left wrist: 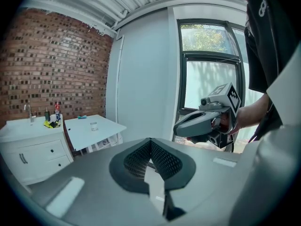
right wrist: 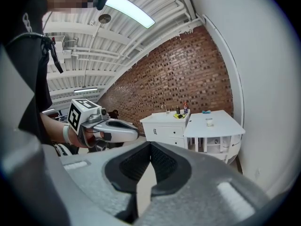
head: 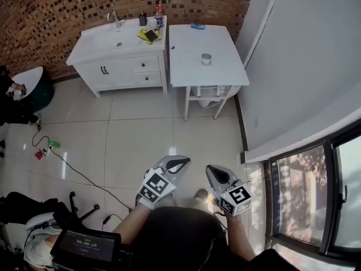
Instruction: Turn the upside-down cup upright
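Note:
A small silvery cup (head: pixel 206 58) stands on the white table (head: pixel 189 66) at the far side of the room; it is too small to tell which way up it is. The cup also shows in the left gripper view (left wrist: pixel 94 125) and the right gripper view (right wrist: pixel 209 122). My left gripper (head: pixel 181 162) and right gripper (head: pixel 211 170) are held side by side close to my body, far from the table, over the tiled floor. Both are shut with nothing between the pads (left wrist: pixel 151 143) (right wrist: pixel 150 147). Each gripper sees the other: the right gripper (left wrist: pixel 181 126) and the left gripper (right wrist: pixel 134 132).
A white vanity cabinet (head: pixel 121 61) with a sink, a faucet, bottles and a yellow cloth (head: pixel 148 35) stands left of the table. A small blue object (head: pixel 197 26) lies on the table's far edge. A grey wall and a window (head: pixel 316 191) run along the right; cables (head: pixel 73 171) cross the floor at left.

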{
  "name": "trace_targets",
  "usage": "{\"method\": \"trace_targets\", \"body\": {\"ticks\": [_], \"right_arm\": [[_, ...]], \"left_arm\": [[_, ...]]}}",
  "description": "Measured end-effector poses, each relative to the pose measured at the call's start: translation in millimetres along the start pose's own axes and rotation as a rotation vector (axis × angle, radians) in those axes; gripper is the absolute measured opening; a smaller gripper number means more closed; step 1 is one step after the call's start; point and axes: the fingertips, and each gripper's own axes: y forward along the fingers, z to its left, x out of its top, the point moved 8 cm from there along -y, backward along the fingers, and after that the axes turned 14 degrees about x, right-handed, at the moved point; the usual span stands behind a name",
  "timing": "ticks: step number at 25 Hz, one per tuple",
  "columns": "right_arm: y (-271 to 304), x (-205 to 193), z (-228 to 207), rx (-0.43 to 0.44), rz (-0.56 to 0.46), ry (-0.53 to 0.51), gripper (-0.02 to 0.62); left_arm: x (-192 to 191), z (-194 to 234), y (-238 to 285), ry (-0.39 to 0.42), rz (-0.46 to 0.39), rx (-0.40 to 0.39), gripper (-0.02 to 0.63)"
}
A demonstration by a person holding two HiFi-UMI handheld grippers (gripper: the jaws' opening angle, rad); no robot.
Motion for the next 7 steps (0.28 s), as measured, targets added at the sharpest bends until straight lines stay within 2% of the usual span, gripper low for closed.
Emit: {"method": "trace_targets", "body": {"ticks": [7], "right_arm": [[-3.0,7.8,-14.5,0.022,-0.003,-0.017,-0.006]], "left_arm": [[2.7,-3.6,10.5,0.003,-0.001,0.028,0.015]]}}
